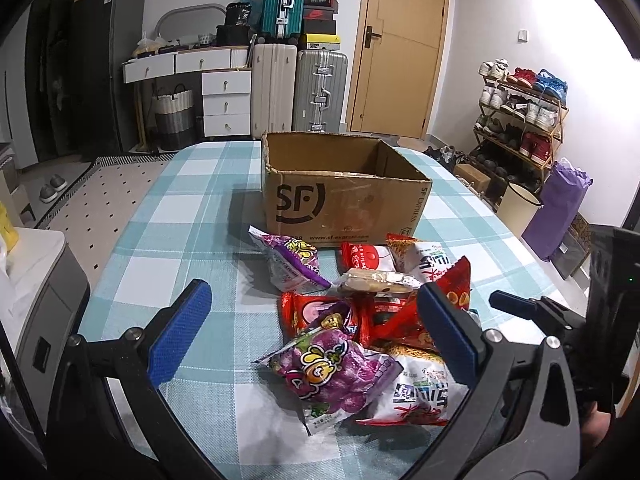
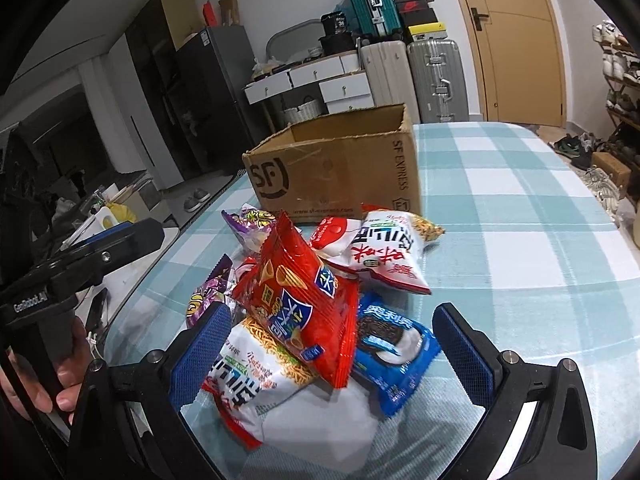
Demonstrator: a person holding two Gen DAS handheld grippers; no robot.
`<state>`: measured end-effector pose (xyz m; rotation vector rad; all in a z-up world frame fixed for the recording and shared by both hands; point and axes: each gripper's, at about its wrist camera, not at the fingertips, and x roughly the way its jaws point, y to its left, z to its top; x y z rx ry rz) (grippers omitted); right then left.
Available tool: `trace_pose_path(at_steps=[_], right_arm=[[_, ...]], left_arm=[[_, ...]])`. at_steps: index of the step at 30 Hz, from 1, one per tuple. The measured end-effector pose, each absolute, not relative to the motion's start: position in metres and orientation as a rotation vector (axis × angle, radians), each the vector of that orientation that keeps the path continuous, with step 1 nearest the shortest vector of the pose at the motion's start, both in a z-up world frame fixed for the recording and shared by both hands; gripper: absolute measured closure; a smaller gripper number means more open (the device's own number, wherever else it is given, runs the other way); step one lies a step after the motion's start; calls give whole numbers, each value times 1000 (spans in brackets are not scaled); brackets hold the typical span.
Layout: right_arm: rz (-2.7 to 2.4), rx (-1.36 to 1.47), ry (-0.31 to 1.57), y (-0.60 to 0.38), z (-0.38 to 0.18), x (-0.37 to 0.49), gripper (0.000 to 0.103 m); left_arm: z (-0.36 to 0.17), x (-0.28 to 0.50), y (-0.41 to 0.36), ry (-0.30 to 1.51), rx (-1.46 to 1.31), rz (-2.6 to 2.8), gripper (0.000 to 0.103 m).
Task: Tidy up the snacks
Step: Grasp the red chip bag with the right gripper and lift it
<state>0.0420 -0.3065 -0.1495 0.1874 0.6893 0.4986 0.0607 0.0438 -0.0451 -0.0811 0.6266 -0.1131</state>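
An open, empty cardboard box (image 1: 340, 200) stands on the blue-checked table (image 1: 180, 216); it also shows in the right wrist view (image 2: 340, 168). A pile of snack bags lies in front of it: a purple grape bag (image 1: 332, 372), a second purple bag (image 1: 292, 260), red bags (image 1: 392, 320) and a white noodle bag (image 1: 420, 396). My left gripper (image 1: 316, 340) is open just above the near grape bag. My right gripper (image 2: 332, 344) is open around a red chip bag (image 2: 304, 308), with a blue cookie pack (image 2: 392, 348) and a white noodle bag (image 2: 248, 380) beneath.
Suitcases (image 1: 300, 92), a white drawer unit (image 1: 224, 96) and a wooden door (image 1: 400, 44) stand behind the table. A shoe rack (image 1: 520, 120) stands at the right. The right gripper's body (image 1: 560, 320) shows at the right of the left view.
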Motion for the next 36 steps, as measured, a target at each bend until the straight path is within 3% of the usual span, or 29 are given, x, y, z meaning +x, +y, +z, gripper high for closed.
trace_pose_path(at_steps=[26,34,36], right_arm=[[592,209,779,-278,-170,75,1],[608,217,795,-278,-175,78,21],[621,239,792,-280,-175,79,32]], left_arm=[[-58,68,49,662,-105,-105,1],[-58,65,49,664,-105,-100,1],[-57,64,49,663,-104,-100,1]])
